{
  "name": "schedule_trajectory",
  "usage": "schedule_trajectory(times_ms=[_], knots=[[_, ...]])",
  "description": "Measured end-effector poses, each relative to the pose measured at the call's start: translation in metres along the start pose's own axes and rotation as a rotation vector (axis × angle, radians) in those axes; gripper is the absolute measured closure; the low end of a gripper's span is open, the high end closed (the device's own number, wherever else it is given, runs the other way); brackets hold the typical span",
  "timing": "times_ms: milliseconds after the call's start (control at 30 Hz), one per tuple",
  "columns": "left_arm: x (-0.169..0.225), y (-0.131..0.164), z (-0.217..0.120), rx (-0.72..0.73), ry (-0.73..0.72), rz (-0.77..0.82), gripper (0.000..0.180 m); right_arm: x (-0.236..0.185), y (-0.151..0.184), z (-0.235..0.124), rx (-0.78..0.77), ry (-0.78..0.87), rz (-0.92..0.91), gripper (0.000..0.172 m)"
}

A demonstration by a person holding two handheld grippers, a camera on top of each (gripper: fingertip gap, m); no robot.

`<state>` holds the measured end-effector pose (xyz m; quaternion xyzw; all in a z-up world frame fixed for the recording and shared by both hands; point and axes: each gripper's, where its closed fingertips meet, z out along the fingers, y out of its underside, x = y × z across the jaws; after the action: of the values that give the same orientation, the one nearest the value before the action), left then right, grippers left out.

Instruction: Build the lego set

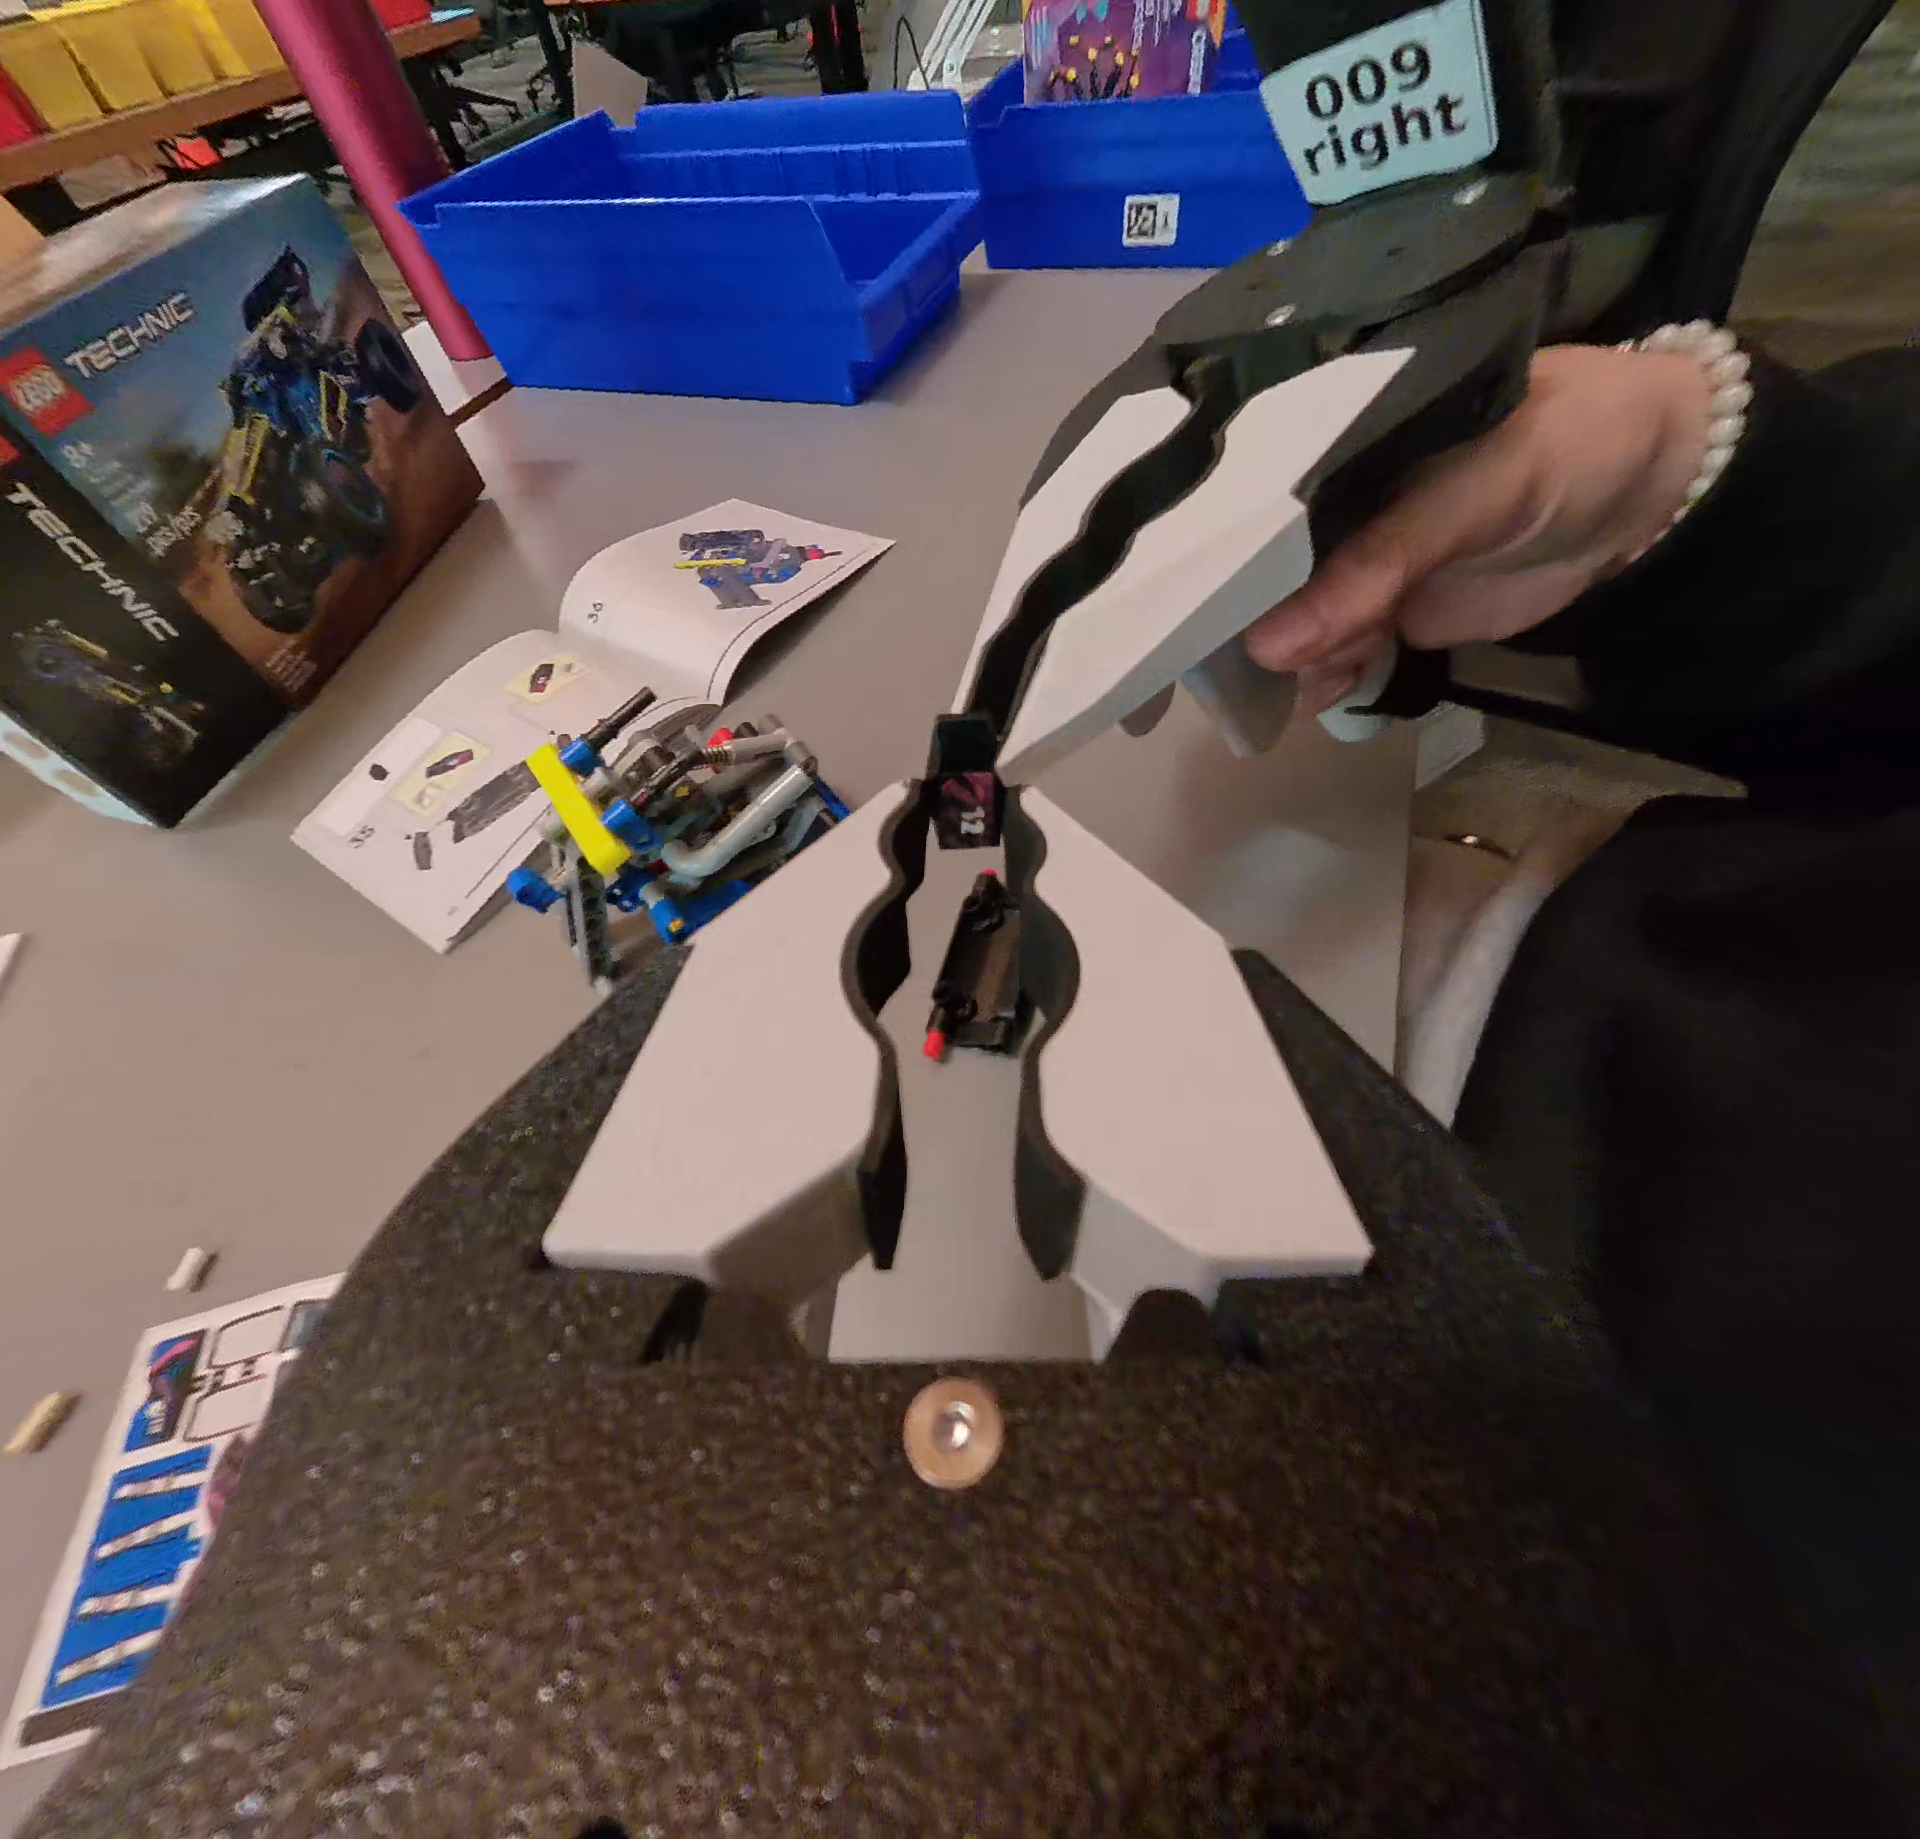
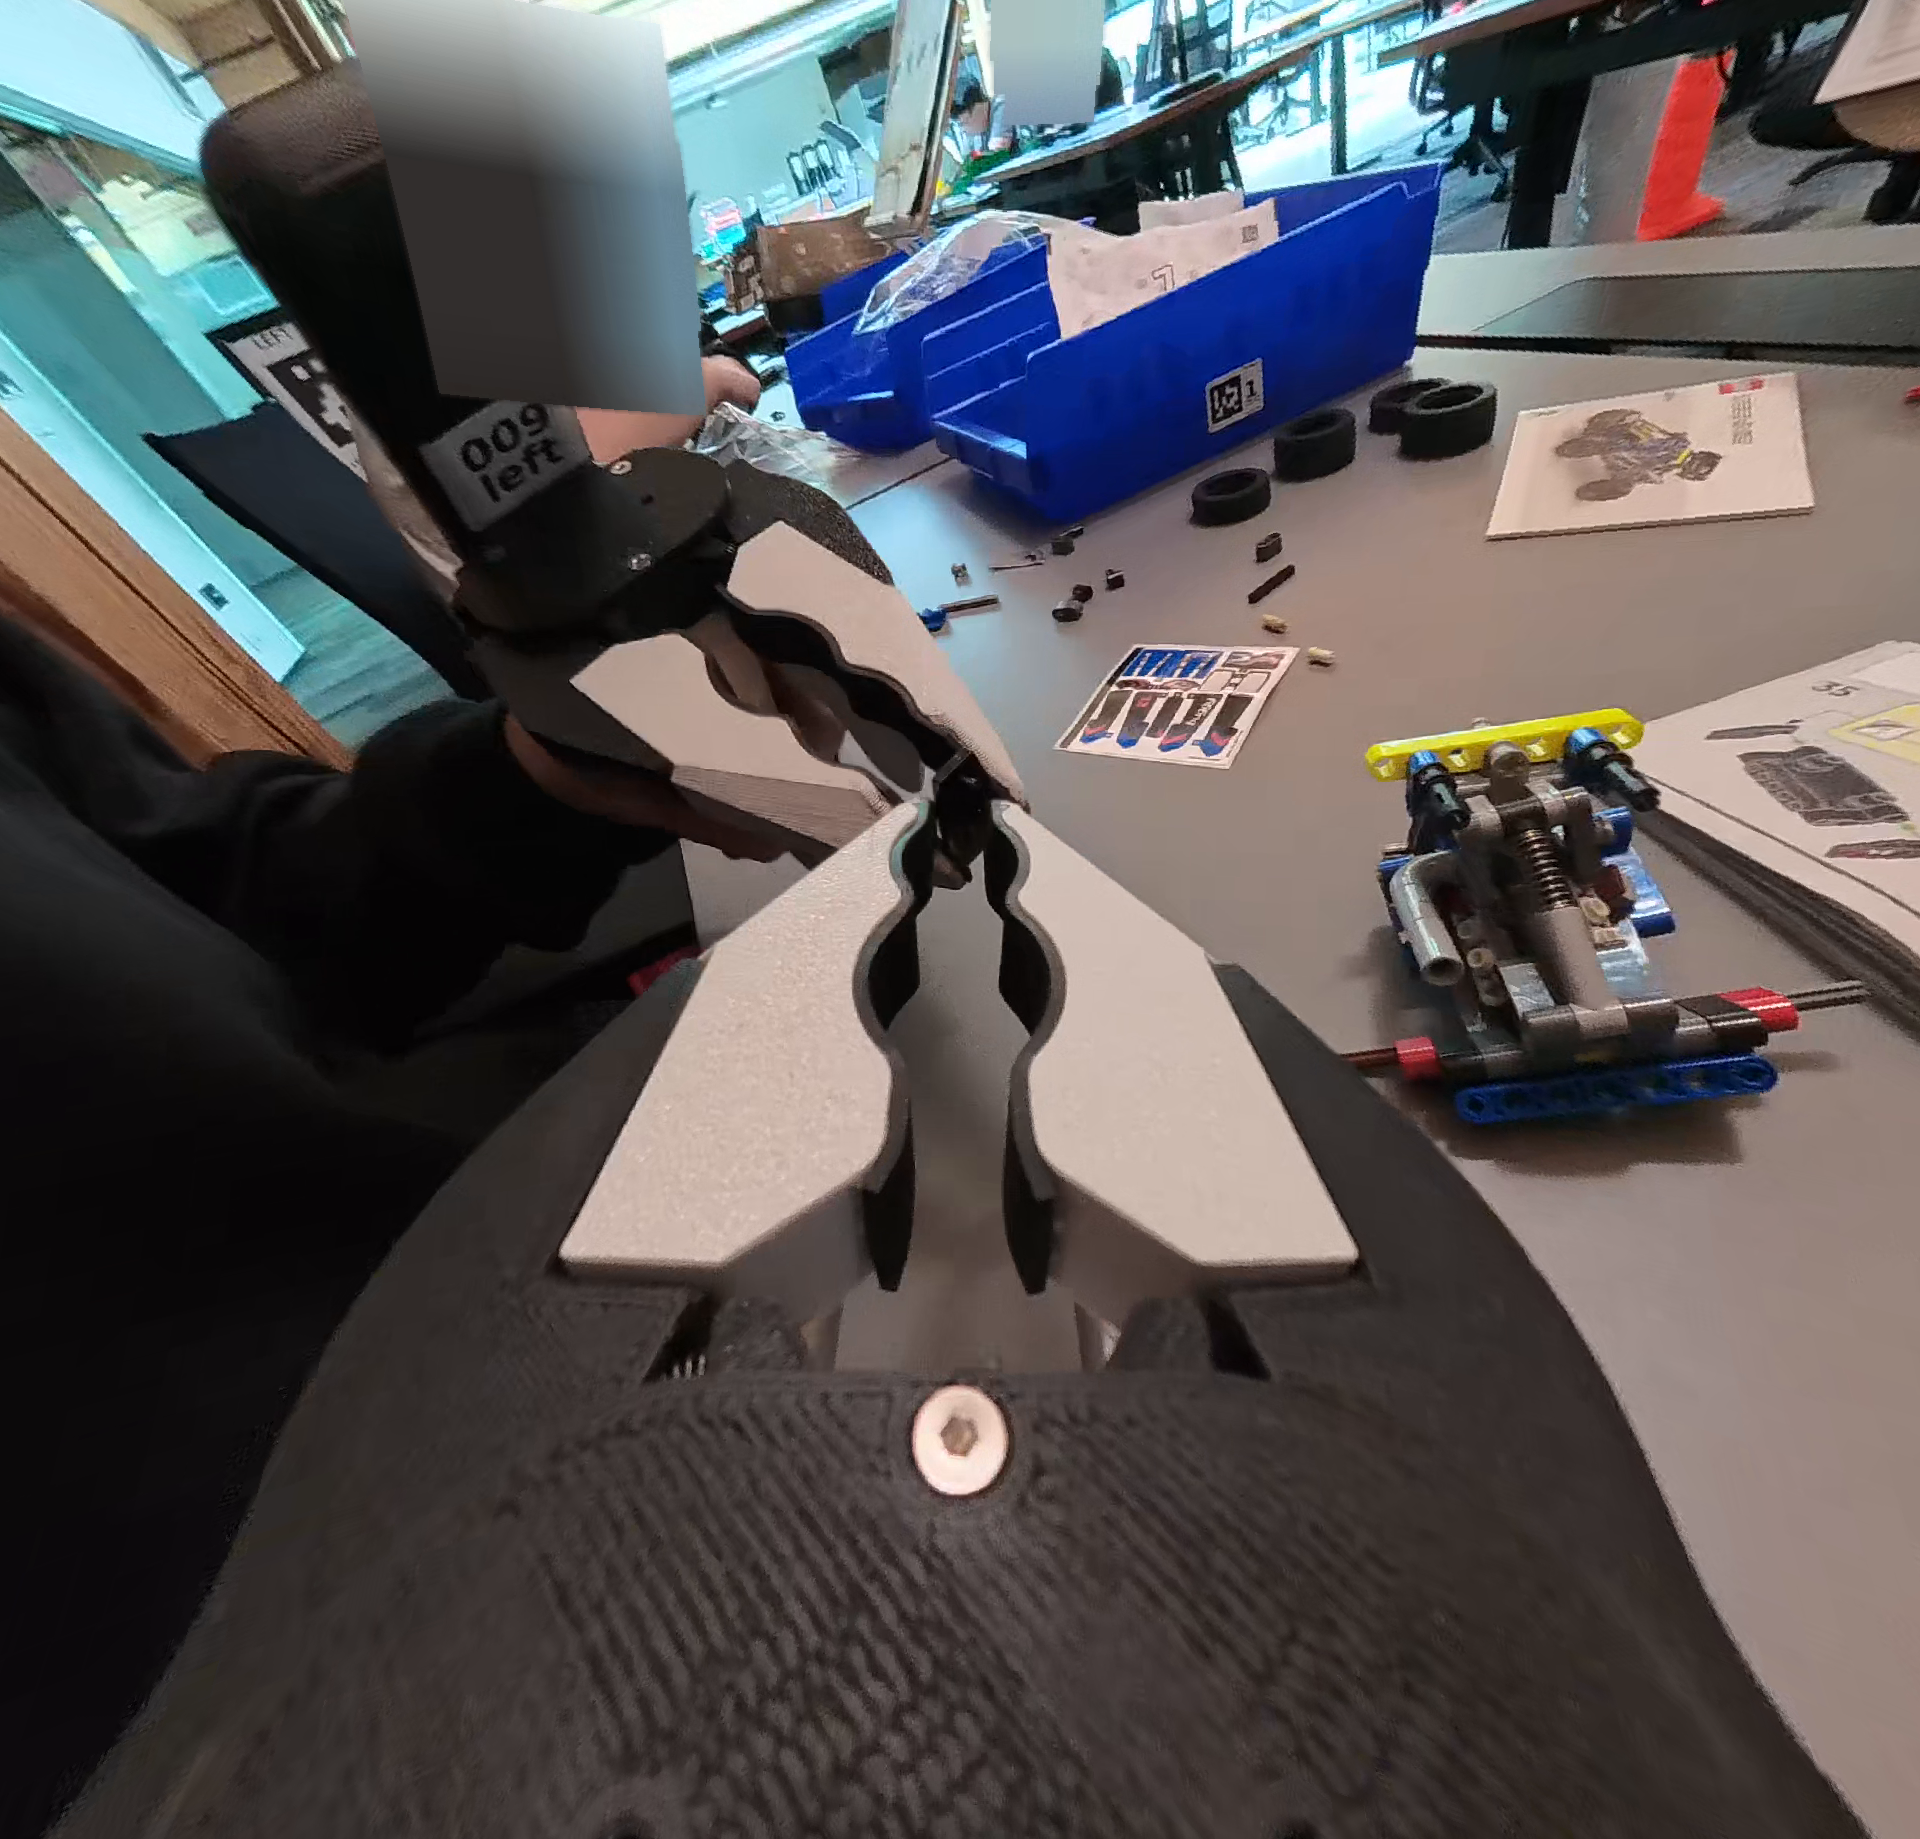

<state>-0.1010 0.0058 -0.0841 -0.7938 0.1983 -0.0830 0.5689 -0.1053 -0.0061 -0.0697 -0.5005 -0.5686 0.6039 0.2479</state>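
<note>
Here | left gripper (image 1: pixel 961 802) pinches small black piece with purple sticker (image 1: pixel 966 810) | right gripper (image 2: pixel 951 833) pinches same piece's far end, tip to tip | piece's long axis spans both tips, above grey table (image 1: pixel 260 1041) | chassis model (image 2: pixel 1538 916) well to right gripper's right.

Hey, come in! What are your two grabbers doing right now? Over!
Left gripper and right gripper tip to tip, both pinching one small black stickered brick. Black pinned piece on grey table below.

Toy box (image 1: pixel 187 501) cut off by left edge; chassis (image 1: pixel 665 823) motion-blurred.
</note>
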Motion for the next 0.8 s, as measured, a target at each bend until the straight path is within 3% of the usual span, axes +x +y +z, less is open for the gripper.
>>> schedule_trajectory(times_ms=[200,467,533,600,733,800], knots=[[-0.002,0.007,0.002,-0.060,-0.070,0.128,0.163,0.004,0.009,0.003,-0.035,0.010,0.067,0.166],[-0.006,0.006,0.004,-0.057,-0.138,0.142,0.168,0.009,0.007,0.005,0.011,0.006,0.143,0.167],[-0.005,0.003,0.003,-0.015,-0.108,0.090,0.169,0.005,0.004,0.000,0.001,-0.028,0.067,0.168],[-0.013,0.013,0.001,-0.045,-0.123,0.056,0.168,0.002,0.010,-0.008,-0.076,-0.050,-0.078,0.156],[-0.010,0.026,-0.002,-0.058,-0.027,-0.065,0.168,0.042,0.062,-0.025,-0.447,0.107,-0.487,0.139],[-0.005,0.032,-0.003,-0.069,0.046,-0.152,0.168,0.053,0.077,-0.022,-0.544,0.109,-0.582,0.133]])
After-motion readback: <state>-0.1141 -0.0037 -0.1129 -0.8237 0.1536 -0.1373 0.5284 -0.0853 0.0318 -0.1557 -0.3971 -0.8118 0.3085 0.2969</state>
